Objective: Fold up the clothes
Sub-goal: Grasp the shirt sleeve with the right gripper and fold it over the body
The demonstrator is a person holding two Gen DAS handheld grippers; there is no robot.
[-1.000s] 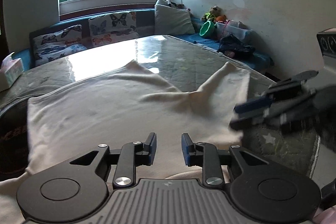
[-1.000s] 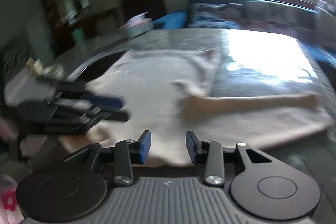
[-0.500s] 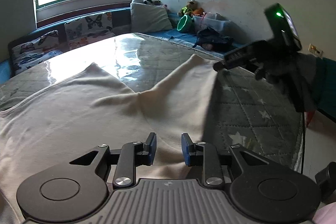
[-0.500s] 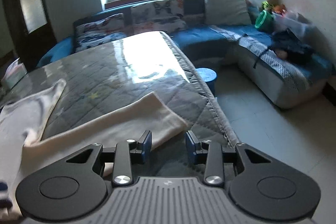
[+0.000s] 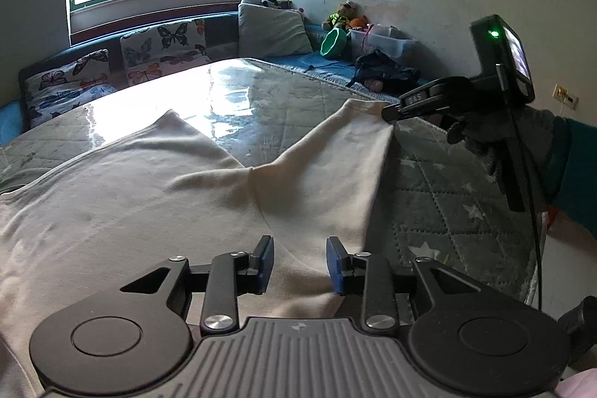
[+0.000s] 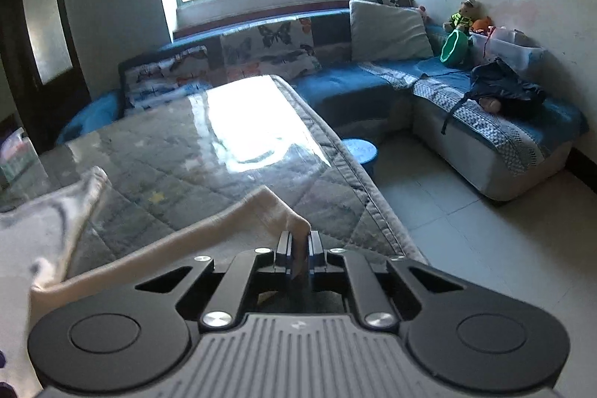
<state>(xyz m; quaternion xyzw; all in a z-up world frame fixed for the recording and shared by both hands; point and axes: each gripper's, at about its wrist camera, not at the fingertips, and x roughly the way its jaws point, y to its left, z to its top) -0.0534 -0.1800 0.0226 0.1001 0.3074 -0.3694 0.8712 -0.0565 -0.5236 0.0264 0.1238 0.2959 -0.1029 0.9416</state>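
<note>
Right wrist view: your right gripper [image 6: 298, 250] is now clamped on the cuff of the cream long-sleeved cotton top [image 6: 209, 237]. Half a second back those jaws stood apart with the sleeve end lying loose ahead of them, so the grab has just landed. Fabric is pinched right between the blue pads [image 6: 284, 248], with a small flap poking out underneath. Beyond the pinch the sleeve runs left and back toward the garment body. Past that is the grey quilted table cover under glossy clear film [image 6: 179, 152]; the table edge drops off just right of the gripper.

Left wrist view: your left gripper [image 5: 300, 263] is empty, jaws at a medium gap, hovering over the near hem area of the top with nothing between the pads. It has barely shifted over the last second. Ahead of it the garment body lies flat; the right sleeve stretches away up and right to where the other gripper holds the cuff [image 5: 388, 109]. The far sleeve [image 5: 175, 122] lies loose to the upper left.

My read: the sleeve fold is now live. The next move is likely to carry that cuff across onto the body. The sleeve looks taut near the armpit crease, so lifting a little before sweeping should keep the body from dragging. Your left could pin the torso if it shifts.

Blue corner sofa [image 6: 373, 88] sits well beyond, irrelevant.
</note>
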